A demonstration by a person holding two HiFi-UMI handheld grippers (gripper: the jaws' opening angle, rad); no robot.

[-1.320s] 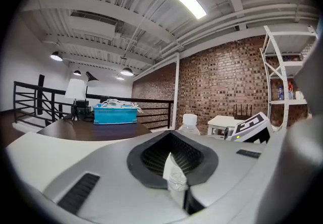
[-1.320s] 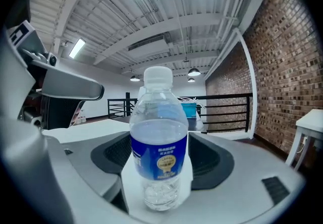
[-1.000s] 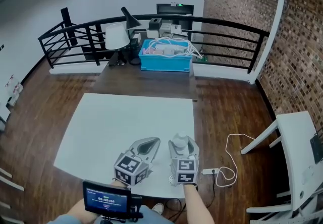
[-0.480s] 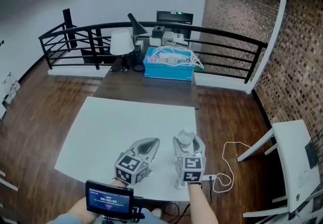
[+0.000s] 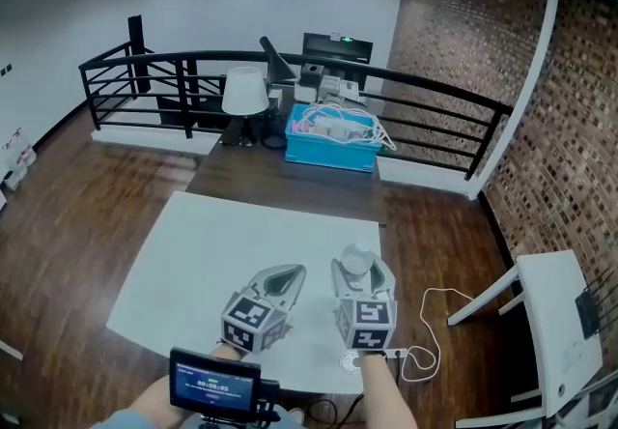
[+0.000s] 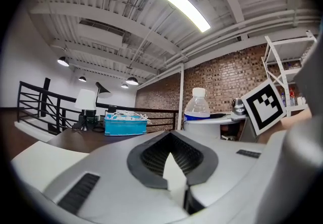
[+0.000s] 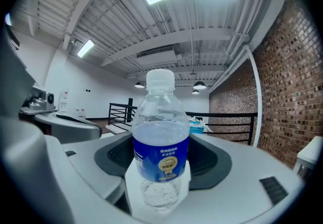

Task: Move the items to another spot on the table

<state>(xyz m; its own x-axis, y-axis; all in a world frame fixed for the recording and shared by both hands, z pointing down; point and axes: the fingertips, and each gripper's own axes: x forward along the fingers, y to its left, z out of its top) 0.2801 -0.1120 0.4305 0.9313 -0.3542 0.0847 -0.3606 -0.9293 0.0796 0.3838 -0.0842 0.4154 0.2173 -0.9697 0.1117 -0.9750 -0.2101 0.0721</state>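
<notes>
Water bottle point(image 7: 160, 137), part-full, in right claw point(image 5: 358, 268)

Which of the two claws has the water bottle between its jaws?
The right claw: the water bottle stands upright between its jaws. The left claw has its jaws together, with nothing between them.

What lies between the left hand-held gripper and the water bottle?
Head view: a strip of bare white tabletop, then the right hand-held gripper holding the bottle.
</notes>
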